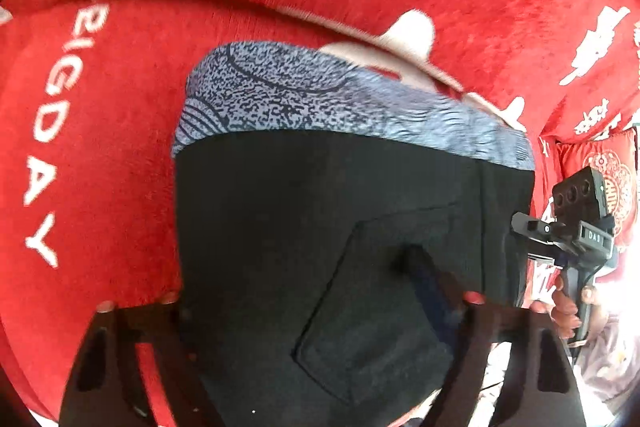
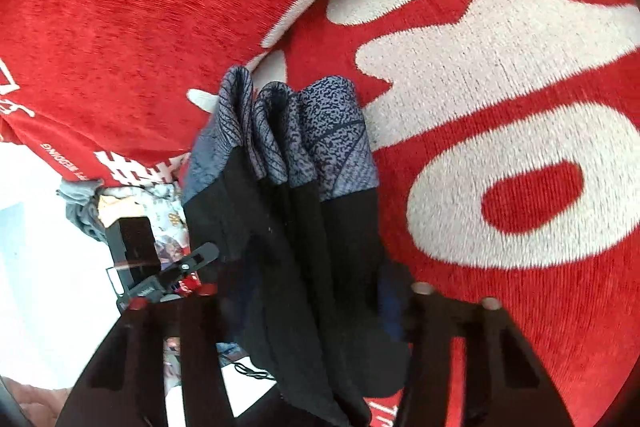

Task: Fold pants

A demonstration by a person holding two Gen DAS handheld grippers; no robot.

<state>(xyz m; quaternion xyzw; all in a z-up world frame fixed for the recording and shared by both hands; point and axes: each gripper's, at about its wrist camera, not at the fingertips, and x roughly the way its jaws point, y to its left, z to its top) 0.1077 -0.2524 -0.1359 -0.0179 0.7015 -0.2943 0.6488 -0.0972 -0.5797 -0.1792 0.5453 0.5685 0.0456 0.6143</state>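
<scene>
**Helper:** What have your tongs got?

**Me:** Nearest me, my left gripper (image 1: 320, 311) has its jaws set wide, with the black cloth of the pants (image 1: 352, 227) hanging between them; I cannot tell whether a pad pinches an edge. My right gripper (image 2: 316, 307) looks the same, though I judge it carries cloth.

**Helper:** And the pants themselves?

**Me:** Lifted above the red blanket (image 1: 120, 107), between my 2 tools. The long axis runs from my tongs away toward the patterned grey cuffs (image 2: 312, 131), which point at the far end (bunched in about 3 pleats on the right side).

**Helper:** How to do it well?

**Me:** Keep both hands level, pull the cloth taut, lay the cuffs down first, then smooth toward me.
</scene>
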